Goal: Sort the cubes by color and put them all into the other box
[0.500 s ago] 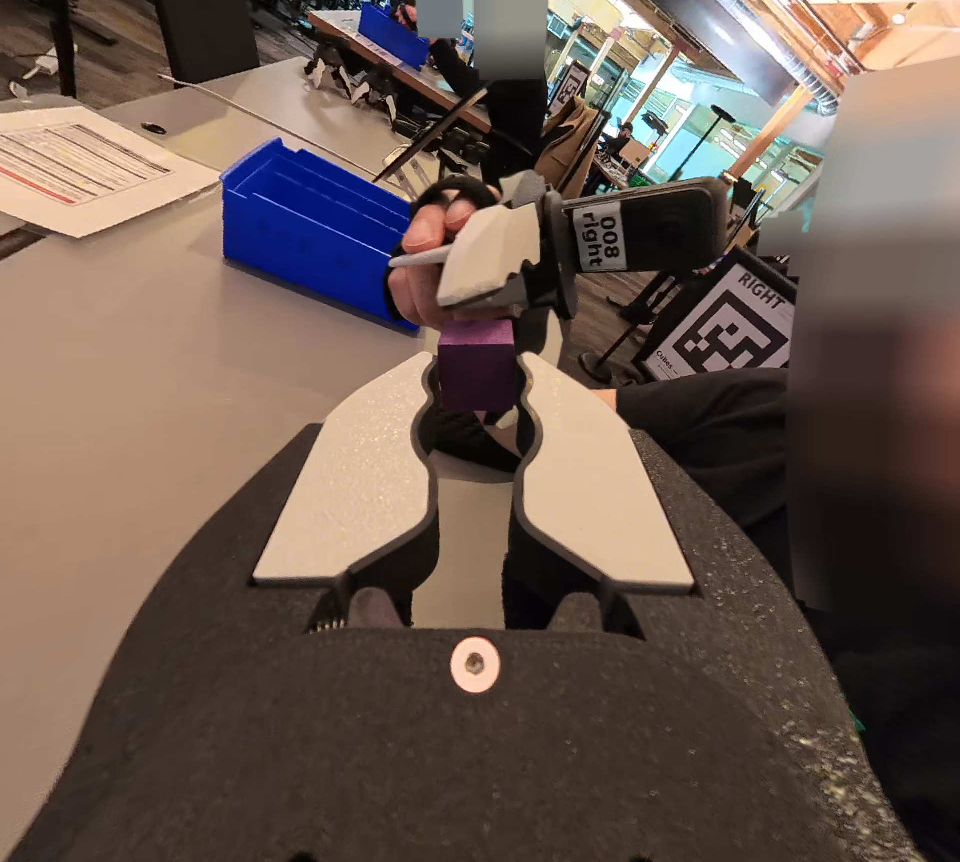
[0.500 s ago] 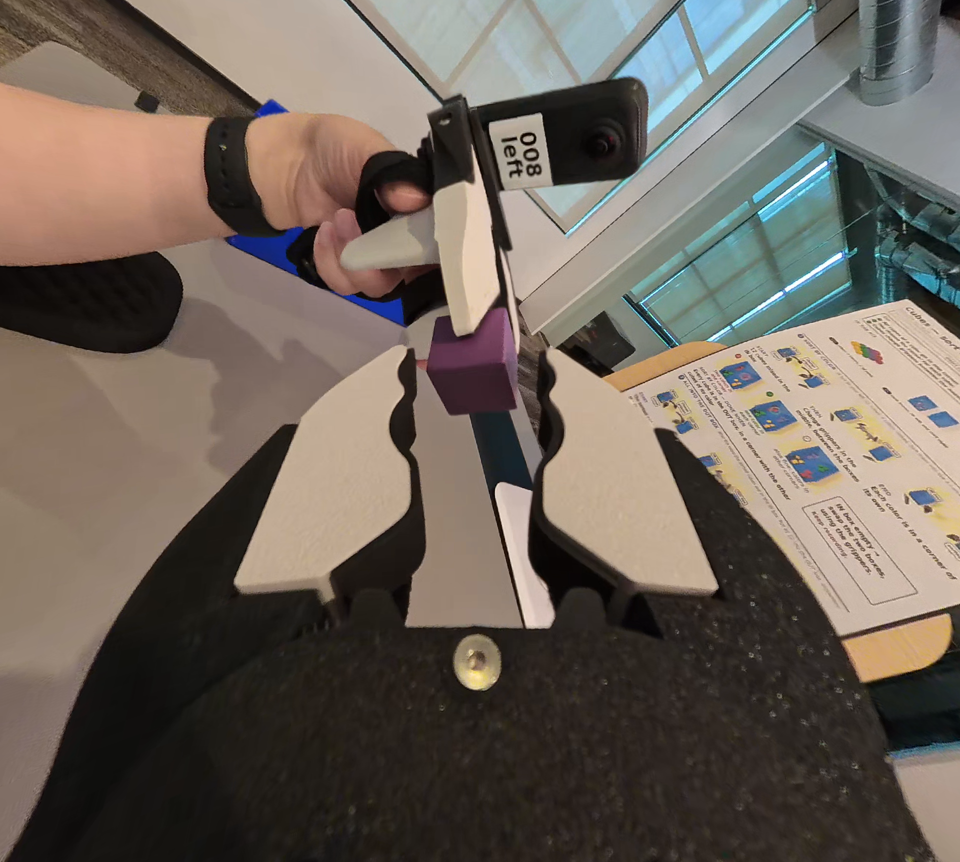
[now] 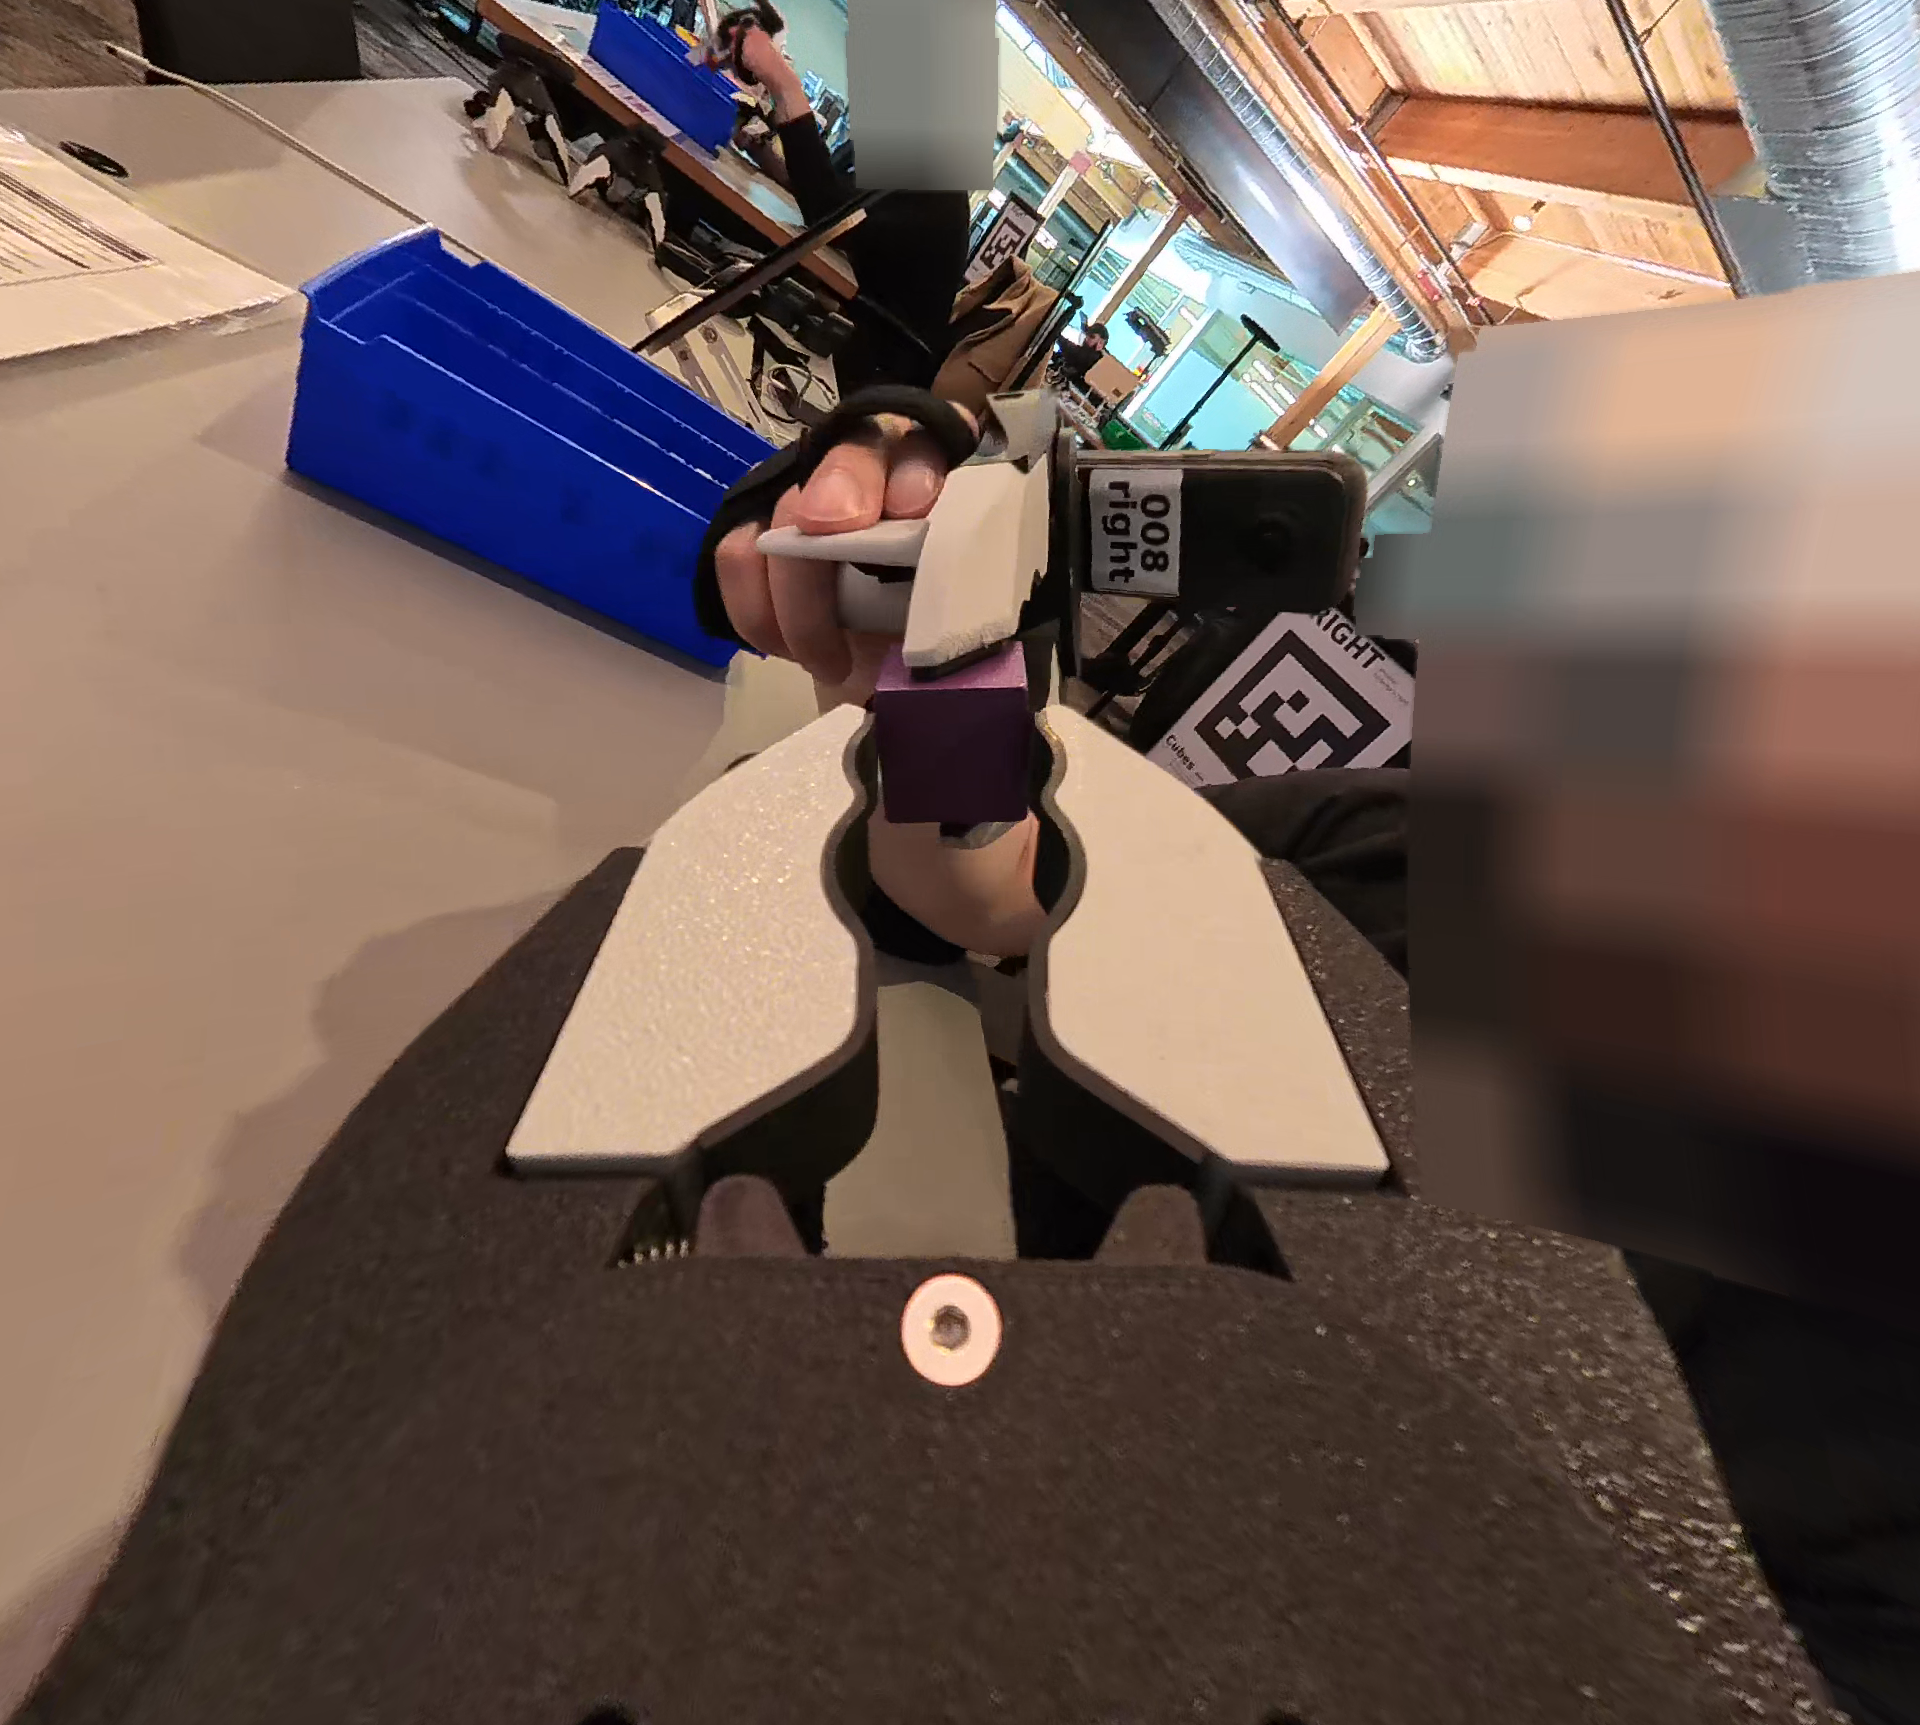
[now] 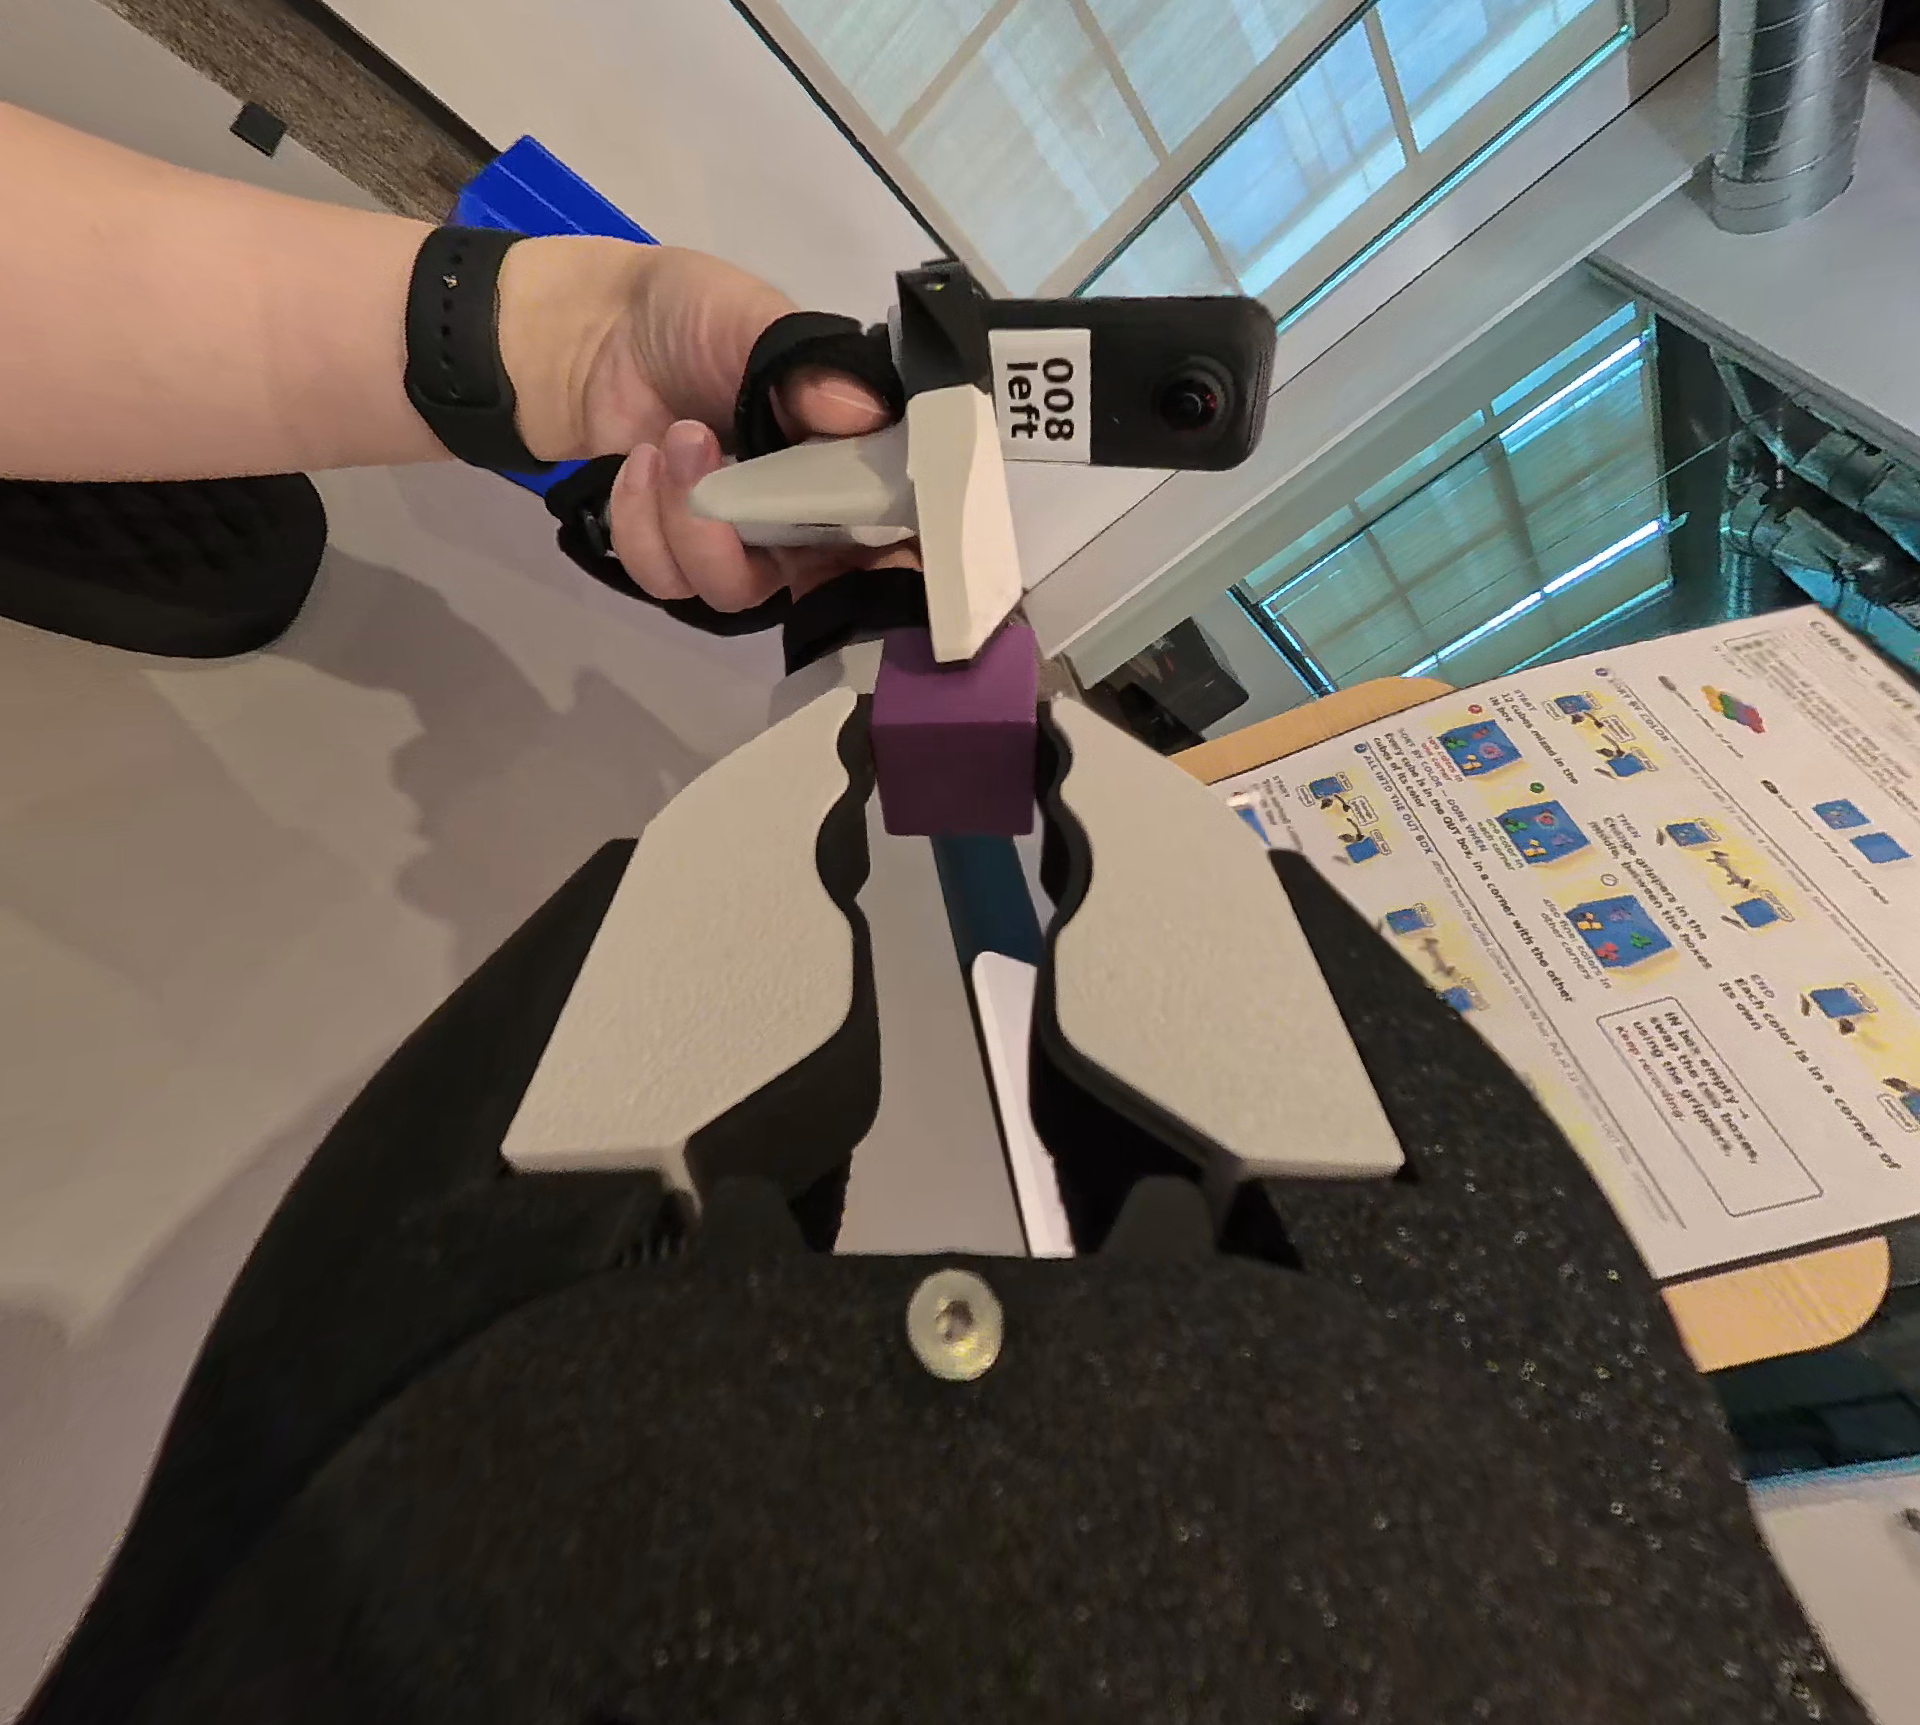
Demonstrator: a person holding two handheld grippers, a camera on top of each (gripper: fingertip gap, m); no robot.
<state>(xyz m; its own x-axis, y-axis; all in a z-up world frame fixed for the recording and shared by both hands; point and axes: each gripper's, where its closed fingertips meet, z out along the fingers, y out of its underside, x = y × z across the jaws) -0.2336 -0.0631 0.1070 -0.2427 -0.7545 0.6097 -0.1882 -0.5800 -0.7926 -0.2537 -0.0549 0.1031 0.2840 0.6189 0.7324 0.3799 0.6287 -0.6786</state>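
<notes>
Fingers of both grippers now pinch purple cube.

A hand hides most of the blue box.

Grey table: blue box, printed sheet resting on it.

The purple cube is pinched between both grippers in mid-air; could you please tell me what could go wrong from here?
1. The purple cube sits only at the very tips of the left gripper and the right gripper; if one lets go unevenly, it may twist and slip out.
2. It hangs in mid-air, well apart from the blue box, so a dropped cube would probably land outside it.
</notes>
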